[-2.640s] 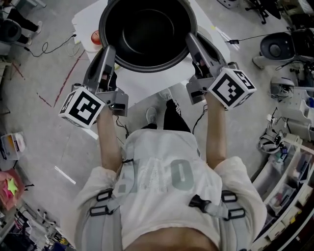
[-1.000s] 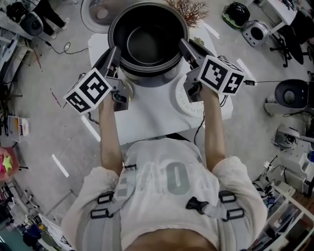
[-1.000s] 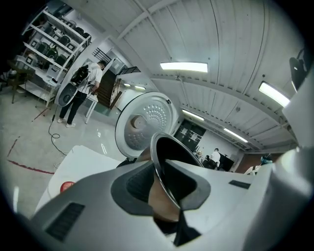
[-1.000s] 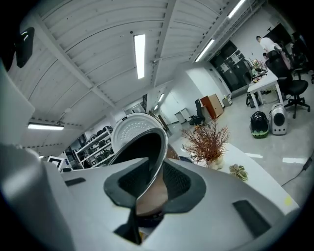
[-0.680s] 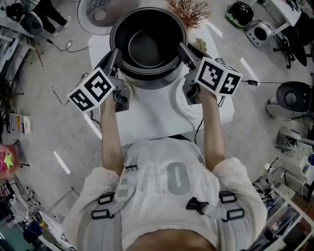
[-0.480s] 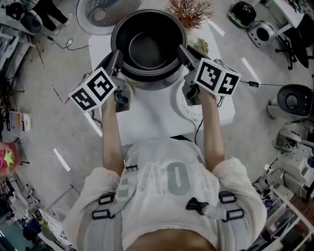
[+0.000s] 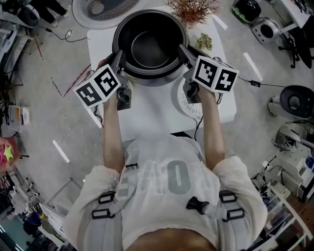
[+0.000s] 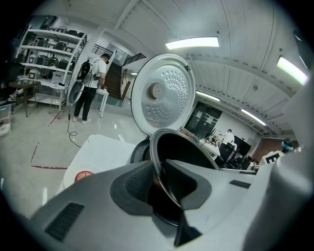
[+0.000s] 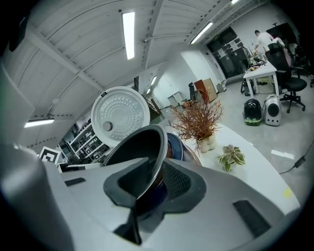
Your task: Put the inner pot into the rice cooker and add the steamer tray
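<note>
The black inner pot hangs level over the rice cooker body, of which only a grey edge shows below it. My left gripper is shut on the pot's left rim. Its jaws have just been opening a little, with the rim still between them. On the opposite rim, my right gripper is shut too. The cooker's white lid stands open behind the pot. The white steamer tray lies on the table under my right hand.
The white table carries a dried plant and a small green plant at its far right, and a red object at the left. Cables, chairs and shelves ring the table on the floor.
Both grippers and the pot have sunk toward the cooker, so the pot looks smaller and sits just over the cooker's opening. The grips on the rim look unchanged.
</note>
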{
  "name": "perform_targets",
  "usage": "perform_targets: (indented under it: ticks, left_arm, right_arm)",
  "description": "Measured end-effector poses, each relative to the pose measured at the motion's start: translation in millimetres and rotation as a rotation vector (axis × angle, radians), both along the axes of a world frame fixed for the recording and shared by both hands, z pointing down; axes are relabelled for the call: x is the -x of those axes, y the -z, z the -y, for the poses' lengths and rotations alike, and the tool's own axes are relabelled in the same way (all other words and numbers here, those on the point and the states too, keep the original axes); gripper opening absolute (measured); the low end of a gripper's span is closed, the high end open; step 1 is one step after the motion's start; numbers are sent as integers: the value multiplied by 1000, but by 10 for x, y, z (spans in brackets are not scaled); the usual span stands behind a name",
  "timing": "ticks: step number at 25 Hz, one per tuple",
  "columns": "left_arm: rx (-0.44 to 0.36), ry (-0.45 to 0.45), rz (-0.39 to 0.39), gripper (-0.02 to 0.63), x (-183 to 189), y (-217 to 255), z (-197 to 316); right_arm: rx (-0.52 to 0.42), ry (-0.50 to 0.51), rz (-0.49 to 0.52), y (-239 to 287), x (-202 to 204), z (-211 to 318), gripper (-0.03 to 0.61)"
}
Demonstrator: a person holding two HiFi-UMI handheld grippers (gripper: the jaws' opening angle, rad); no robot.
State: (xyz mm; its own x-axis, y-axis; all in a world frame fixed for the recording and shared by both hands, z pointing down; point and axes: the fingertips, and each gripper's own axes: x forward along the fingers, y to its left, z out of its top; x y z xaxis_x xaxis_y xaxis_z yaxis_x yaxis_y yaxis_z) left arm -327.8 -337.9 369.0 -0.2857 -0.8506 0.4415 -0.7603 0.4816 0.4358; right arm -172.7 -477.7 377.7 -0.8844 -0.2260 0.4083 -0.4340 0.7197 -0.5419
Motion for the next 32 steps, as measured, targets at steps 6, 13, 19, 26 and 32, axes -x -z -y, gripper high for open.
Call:
perform_targets:
  ticks: [6,13,19,26,32]
  left_arm:
    - [35,3,-17,75,64,-168,-12]
    - [51,-13,33,85,132,-160,37]
    - [112,-42,133,94,95,-203,16]
    - [109,-34,182,97,102,-197,24]
    - [115,-46,192,120,94,-221,42]
  right_arm:
    - [-29,11,-28,-56,71,-4,97]
    - [-127,29,-104,-85,129,15,118]
    - [-227,-26,-175,-101,97,37,108]
    - [-315,-55,-205,-110,96,49,110]
    - [-321,-67,-200,-130,94,56,115]
